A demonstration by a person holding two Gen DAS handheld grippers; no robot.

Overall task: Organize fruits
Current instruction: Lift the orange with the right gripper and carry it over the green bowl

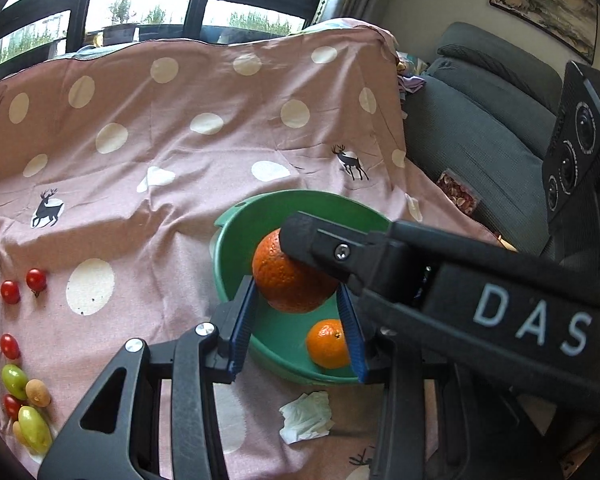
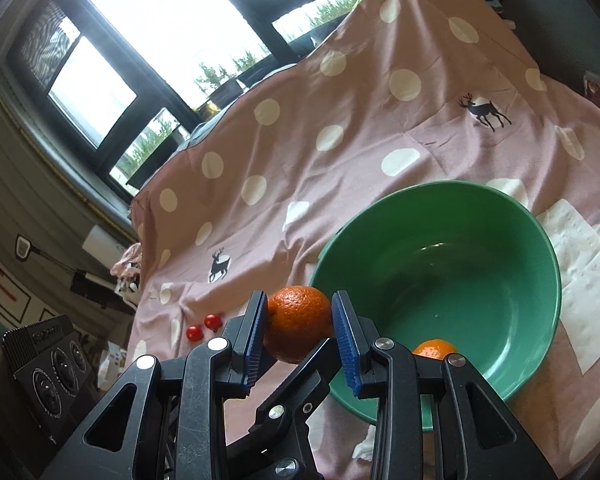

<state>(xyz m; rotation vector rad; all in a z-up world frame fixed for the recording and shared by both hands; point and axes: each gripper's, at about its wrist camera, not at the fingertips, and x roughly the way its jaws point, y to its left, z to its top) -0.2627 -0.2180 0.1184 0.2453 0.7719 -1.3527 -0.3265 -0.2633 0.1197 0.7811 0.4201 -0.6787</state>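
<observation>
A large orange (image 1: 288, 280) hangs over the green bowl (image 1: 236, 248). My left gripper (image 1: 296, 285) is shut on it, both blue pads pressing its sides. A finger of my right gripper (image 1: 324, 246) lies across the orange's top right. In the right wrist view the same orange (image 2: 298, 322) sits between the blue pads of my right gripper (image 2: 300, 298), which is also shut on it, beside the near left rim of the bowl (image 2: 532, 280). A smaller orange (image 1: 327, 344) (image 2: 434, 349) lies inside the bowl.
A pink dotted cloth (image 1: 172, 152) covers the surface. At its left lie cherry tomatoes (image 1: 20, 286), green grapes (image 1: 14, 380) and small tan fruits. A crumpled tissue (image 1: 306, 416) lies near the bowl, paper towels (image 2: 580, 264) on its far side, and a grey sofa (image 1: 480, 128) stands at the right.
</observation>
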